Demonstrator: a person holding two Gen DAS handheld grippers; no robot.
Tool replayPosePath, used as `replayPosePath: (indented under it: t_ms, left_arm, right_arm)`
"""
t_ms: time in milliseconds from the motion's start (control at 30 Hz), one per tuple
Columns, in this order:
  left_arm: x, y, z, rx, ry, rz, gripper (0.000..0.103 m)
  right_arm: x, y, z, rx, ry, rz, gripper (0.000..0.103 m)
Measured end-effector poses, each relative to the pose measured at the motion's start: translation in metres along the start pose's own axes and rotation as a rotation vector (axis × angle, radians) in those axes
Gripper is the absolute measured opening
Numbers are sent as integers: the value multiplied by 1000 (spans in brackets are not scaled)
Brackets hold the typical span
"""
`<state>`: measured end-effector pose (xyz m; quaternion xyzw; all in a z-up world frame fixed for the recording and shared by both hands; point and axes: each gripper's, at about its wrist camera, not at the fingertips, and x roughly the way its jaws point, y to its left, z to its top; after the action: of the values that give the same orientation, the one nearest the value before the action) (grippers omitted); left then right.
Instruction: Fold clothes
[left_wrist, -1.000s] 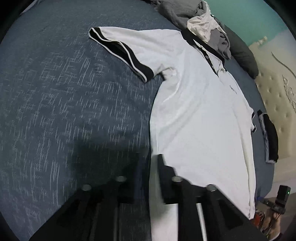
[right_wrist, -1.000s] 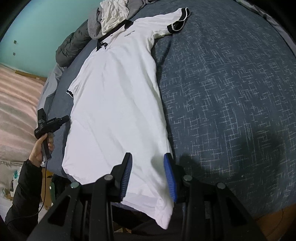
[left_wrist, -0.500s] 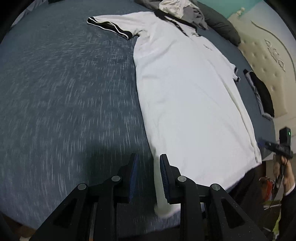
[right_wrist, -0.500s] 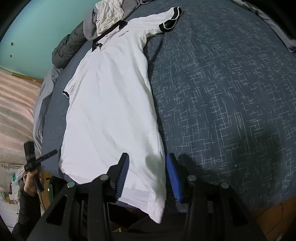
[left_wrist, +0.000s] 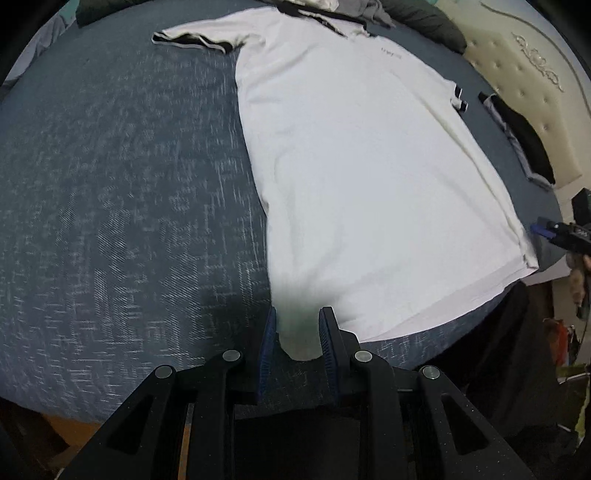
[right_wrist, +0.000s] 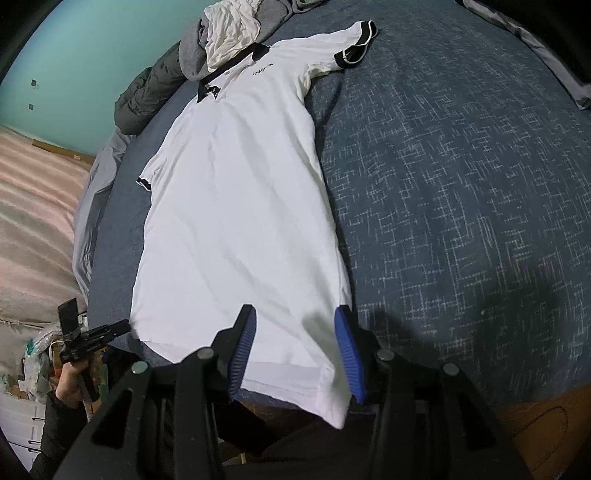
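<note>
The white polo shirt (left_wrist: 362, 177) lay spread flat, front up, on the blue bedspread (left_wrist: 110, 206). Its long axis ran from the hem at the lower centre of both views to the black collar at the top.

In the left wrist view, the left gripper (left_wrist: 297, 341) stood spread, with one hem corner of the shirt lying loose between its blue pads; nothing was pinched. In the right wrist view, the right gripper (right_wrist: 295, 350) was spread wider over a hem corner draping off the bed edge.

Both grippers sat at the hem end, about equally near. The sleeves and collar lay well away, toward the top of each frame, near the pile of clothes (right_wrist: 229, 40).
</note>
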<state>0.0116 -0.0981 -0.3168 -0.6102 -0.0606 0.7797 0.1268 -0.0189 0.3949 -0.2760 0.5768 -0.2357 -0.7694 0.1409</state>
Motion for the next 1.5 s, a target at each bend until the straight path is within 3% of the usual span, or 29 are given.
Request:
replayPosePath:
  t_ms: [133,200,267,367,667,867,1267,1500]
  left_arm:
    - [10,3,2,-7,1,-19,26]
    - [15,4,2,-11,1,-29,21]
    - [14,6,4,-7,-2,-31,8]
    - [7,8,6,-7,-19,-48,5]
    - [-25,31,9,-69,-79,-137,5]
    - [-21,33,-3,-109,-66,-181,5]
    - [-25,38,1,-158,-86,-222,7]
    - [-15,36,-2,-127,-29,-184,8]
  right_arm:
    - [-6,-3,-2,5,-2,-16,51]
    - [-10,-6,-3,12,-9,-18,51]
    - [-14,-9,-3,18,-14,-22,51]
    - [-16,-13,-5,27,-15,-22,51]
    - [-9,-9,-8,17,9,-23,51]
    - [-3,-3,-11,3,32,-26,52]
    - [1,-4,-14,-7,48,-45,52]
    - [2,-8,-16,-8,56,-49,52]
